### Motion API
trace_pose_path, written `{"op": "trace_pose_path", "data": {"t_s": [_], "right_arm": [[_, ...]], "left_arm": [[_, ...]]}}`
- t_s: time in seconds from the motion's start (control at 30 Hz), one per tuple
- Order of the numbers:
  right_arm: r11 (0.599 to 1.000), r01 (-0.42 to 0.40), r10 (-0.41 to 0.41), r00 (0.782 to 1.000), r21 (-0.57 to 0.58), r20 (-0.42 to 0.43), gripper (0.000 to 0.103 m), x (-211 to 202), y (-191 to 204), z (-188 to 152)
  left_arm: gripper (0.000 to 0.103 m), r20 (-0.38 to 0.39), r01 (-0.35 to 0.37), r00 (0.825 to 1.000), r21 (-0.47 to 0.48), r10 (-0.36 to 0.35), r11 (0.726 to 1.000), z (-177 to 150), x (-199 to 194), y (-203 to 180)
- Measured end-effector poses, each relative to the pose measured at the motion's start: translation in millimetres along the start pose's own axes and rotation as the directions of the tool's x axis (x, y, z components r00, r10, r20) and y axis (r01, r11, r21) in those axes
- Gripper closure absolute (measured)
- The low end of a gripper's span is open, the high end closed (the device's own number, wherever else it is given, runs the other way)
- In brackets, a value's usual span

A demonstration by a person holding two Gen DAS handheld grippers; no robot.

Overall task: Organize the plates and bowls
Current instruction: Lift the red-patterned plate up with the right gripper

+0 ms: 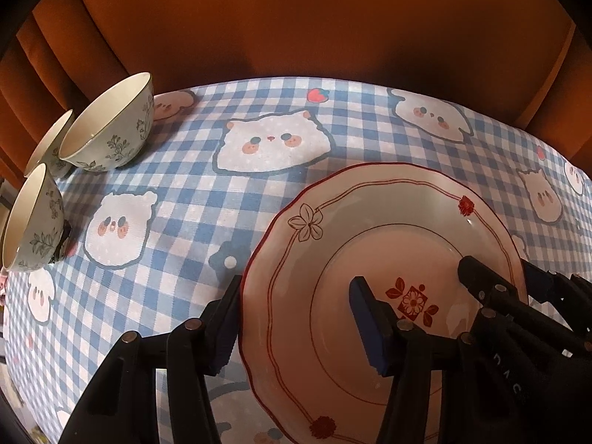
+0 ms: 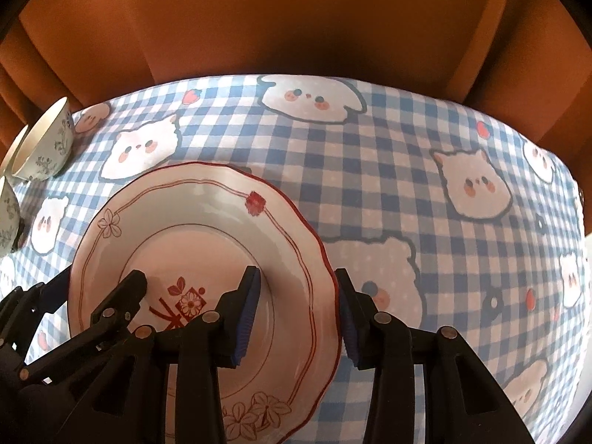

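Note:
A pink plate (image 1: 388, 229) (image 2: 192, 222) with a red scalloped rim and flower marks lies on the checked tablecloth (image 1: 192, 192). My left gripper (image 1: 296, 288) straddles its left rim, one finger outside the edge and one over the well. My right gripper (image 2: 296, 273) straddles the right rim the same way. Both stand open, with a gap at the pads. Each view also shows the other gripper's fingers (image 1: 481, 277) (image 2: 125, 292) over the plate. Three leaf-patterned white bowls (image 1: 111, 129) (image 1: 48, 144) (image 1: 33, 222) stand at the far left.
An orange-brown curtain (image 1: 296, 18) hangs behind the table's far edge. The cloth (image 2: 425, 155) carries cartoon animal faces and stretches away to the right of the plate. The bowls (image 2: 44, 144) sit close to the table's left edge.

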State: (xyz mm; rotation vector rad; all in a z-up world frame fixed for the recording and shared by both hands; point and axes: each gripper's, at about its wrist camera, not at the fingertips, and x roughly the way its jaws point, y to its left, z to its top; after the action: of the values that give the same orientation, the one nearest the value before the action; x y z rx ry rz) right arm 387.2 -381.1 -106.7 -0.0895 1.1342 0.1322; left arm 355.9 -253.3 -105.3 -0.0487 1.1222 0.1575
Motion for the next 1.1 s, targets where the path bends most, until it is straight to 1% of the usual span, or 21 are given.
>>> {"op": "trace_pose_path", "data": {"t_s": [0.13,0.33,0.47,0.83,0.93,1.1], "right_arm": [[1.000,-0.006,0.006,1.000,0.011,-0.009,0.058,-0.7,-0.9,2.3],[1.000,-0.018,0.017,1.000,0.018,0.010,0.058,-14.3,-3.7,2.2],[0.999,-0.016,0.015,0.999,0.029,0.032,0.058,-32.0,-6.5,-0.2],[0.998,0.032,-0.038,0.993,0.051,0.113,0.058,-96.6,3.7,-9.5],[0.997,0.052,-0.059,0.990,0.059,0.125,0.058,-113.3,11.4,-15.7],[0.991,0.085,-0.098,0.987,0.104,0.131,0.058,-138.1,20.3,-30.6]], "left_arm": [[0.046,-0.024,0.005,1.000,-0.017,-0.006,1.000,4.9,1.0,1.9],[0.046,0.007,-0.005,1.000,0.001,0.005,1.000,8.9,-15.3,1.1],[0.046,0.031,0.005,1.000,-0.007,-0.005,1.000,7.7,-31.7,2.2],[0.046,0.121,0.070,0.990,0.001,-0.070,0.998,-1.1,-85.1,20.7],[0.046,0.134,0.092,0.987,0.011,-0.092,0.996,-7.0,-97.6,27.9],[0.046,0.156,0.133,0.978,0.044,-0.138,0.990,-20.6,-118.1,39.0]]}}
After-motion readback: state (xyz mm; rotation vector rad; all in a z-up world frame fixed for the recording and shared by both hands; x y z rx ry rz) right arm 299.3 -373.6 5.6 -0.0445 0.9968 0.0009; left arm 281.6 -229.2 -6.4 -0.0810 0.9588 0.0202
